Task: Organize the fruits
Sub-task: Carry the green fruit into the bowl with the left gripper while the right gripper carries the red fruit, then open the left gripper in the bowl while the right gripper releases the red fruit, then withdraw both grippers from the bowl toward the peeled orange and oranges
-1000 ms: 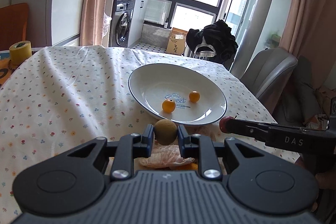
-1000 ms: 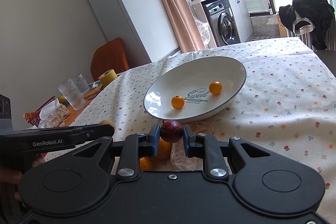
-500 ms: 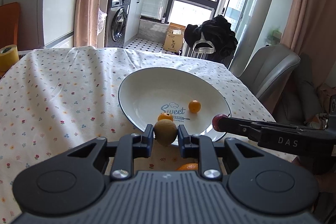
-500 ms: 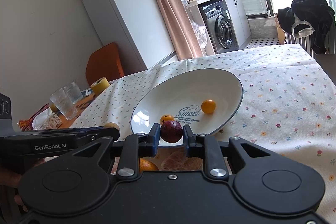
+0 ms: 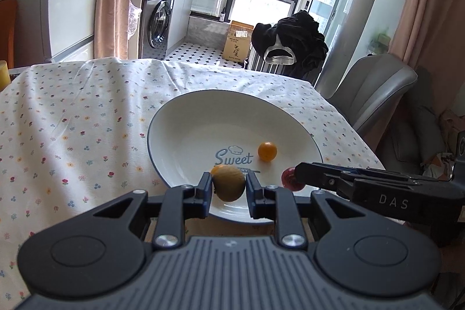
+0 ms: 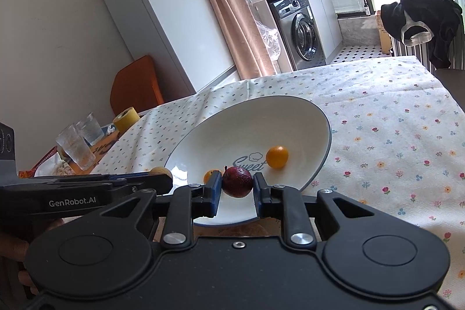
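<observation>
Here the left gripper [image 5: 228, 188] has its jaws closed on a dull, yellow-brown round fruit [image 5: 228, 183], matte-skinned and slightly oval, pinched between the dark pads [image 5: 205, 188] just over the near rim of the plate [image 5: 180, 118]. The right gripper [image 6: 237, 187] likewise has its jaws clamped on a dark red fruit [image 6: 237, 181] with a short stem, its skin faintly speckled and glossy, also above the plate's near edge. In the left view the two grippers are side by side, the red fruit near the brown one. Beyond them, the plate is a wide, shallow, glazed white dish with a thin dark rim and "Sweet" printed inside. A small smooth orange [image 5: 267, 151] rests in it beside the lettering; a second orange [image 6: 209, 175] sits partly hidden behind the jaws. The plate lies on a surface covered by a creased white floral tablecloth [image 5: 72, 118].
</observation>
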`<move>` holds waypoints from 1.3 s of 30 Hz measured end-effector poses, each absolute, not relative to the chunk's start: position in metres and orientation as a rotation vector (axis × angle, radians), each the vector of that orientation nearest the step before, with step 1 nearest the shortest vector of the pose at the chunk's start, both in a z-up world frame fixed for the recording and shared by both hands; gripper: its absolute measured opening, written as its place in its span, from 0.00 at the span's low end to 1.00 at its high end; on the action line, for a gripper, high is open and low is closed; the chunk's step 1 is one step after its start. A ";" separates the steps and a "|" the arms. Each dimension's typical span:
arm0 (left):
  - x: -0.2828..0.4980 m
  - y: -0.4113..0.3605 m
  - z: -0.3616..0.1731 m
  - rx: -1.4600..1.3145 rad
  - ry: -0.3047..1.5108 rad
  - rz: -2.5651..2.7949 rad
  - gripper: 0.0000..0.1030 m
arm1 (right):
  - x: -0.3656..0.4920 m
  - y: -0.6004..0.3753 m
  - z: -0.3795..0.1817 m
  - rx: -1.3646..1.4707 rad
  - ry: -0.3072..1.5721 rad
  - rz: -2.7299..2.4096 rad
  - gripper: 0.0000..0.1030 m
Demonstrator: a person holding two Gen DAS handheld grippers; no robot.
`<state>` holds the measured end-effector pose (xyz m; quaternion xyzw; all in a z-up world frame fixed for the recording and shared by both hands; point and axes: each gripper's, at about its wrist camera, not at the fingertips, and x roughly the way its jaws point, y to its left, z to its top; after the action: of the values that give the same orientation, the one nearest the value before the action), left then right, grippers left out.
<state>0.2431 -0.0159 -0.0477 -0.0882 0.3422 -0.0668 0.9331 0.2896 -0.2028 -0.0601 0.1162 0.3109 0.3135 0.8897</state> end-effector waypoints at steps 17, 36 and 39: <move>0.216 0.002 -0.044 -0.226 0.683 -0.059 0.43 | 0.274 -0.203 -0.057 0.239 0.633 0.637 0.58; 0.154 0.027 -0.046 -0.260 0.646 -0.002 0.53 | 0.215 -0.190 -0.047 0.212 0.593 0.543 0.95; 0.148 0.027 -0.048 -0.263 0.643 -0.012 0.54 | 0.206 -0.189 -0.046 0.189 0.572 0.548 0.95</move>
<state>0.1476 0.0273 -0.0476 -0.1287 0.3149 -0.0059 0.9403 0.2065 -0.1887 -0.0460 0.0917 0.2782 0.2667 0.9182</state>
